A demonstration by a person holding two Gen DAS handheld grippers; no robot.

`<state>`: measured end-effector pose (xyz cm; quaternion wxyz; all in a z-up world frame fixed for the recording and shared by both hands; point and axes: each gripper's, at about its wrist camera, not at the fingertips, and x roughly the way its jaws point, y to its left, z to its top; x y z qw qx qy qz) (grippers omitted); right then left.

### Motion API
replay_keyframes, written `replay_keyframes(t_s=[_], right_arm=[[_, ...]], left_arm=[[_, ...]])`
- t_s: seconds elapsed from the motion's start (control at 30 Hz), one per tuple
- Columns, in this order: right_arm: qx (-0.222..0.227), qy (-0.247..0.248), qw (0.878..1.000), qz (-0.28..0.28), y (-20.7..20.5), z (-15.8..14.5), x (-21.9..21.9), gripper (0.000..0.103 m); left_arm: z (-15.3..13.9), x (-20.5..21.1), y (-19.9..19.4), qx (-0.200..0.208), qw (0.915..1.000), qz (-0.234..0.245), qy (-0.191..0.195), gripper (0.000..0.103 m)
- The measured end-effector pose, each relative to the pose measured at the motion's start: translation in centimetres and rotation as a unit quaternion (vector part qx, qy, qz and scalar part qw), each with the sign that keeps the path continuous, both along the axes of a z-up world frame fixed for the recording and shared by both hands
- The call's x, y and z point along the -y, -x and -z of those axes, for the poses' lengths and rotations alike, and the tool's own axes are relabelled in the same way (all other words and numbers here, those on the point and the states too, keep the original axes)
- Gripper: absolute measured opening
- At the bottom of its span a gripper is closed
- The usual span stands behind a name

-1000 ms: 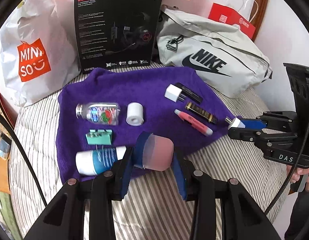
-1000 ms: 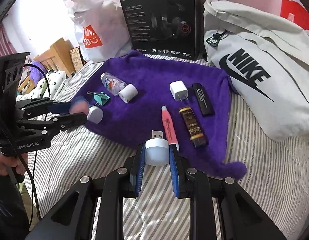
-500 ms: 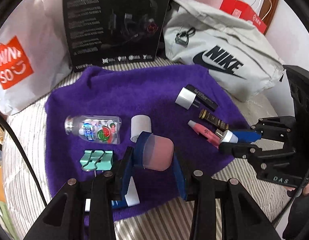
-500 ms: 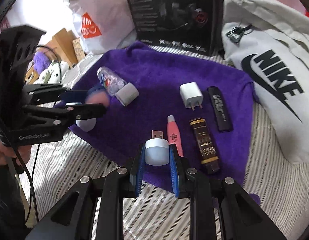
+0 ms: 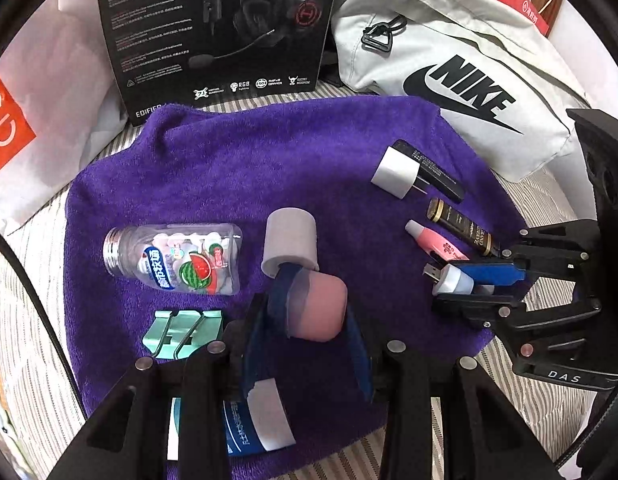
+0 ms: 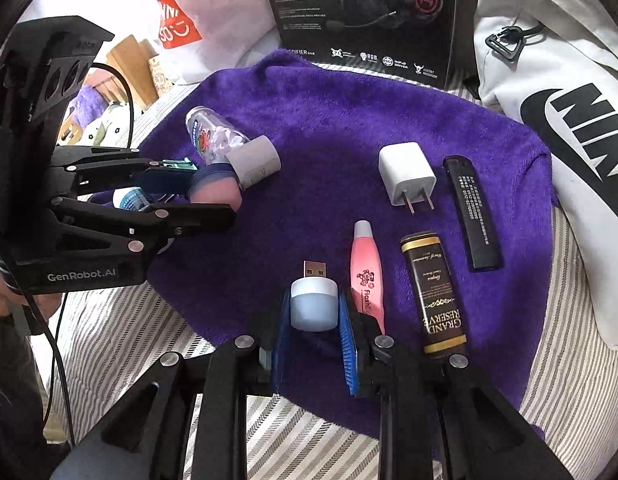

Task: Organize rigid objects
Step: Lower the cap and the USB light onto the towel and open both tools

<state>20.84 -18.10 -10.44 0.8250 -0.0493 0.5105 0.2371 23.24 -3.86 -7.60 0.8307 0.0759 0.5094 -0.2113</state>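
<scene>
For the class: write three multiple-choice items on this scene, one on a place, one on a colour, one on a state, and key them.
1. The white charger plug lies:
A. on the purple towel
B. inside the Nike bag
C. on the headset box

2. The tube beside the USB light is:
A. green
B. pink
C. black

3. The right gripper is:
A. open and empty
B. shut on the USB light
C. shut on the plug

Key: A, it rests on towel pile; B, its body is pink; B, both blue pads press the light's sides.
</scene>
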Motion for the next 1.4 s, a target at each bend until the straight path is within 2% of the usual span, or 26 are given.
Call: replay_keyframes(t_s=[0.43,0.77,0.97,1.4], right_arm=[[0.008,0.009,0.999,-0.036,-0.6,0.1,-0.4,0.024],[0.017,0.010,0.998,-0.053,-0.3,0.2,-0.2,0.024],[0.010,0.015,0.998,-0.053,-0.4,0.1,-0.3,0.025],[-0.009,0.021,0.999,-0.044,0.0,0.0,0.0,0.025]], left_arm=[[0.9,1.5,-0.3,-0.001,0.9996,0.020,-0.018,0.037],[1.6,1.8,0.5,0.003,0.9996,0.017,-0.025,0.038],[1.8,2.3,1.0,0.006,0.9995,0.019,-0.025,0.049],[1.9,2.3,1.7,0.008,0.9995,0.016,-0.026,0.057]])
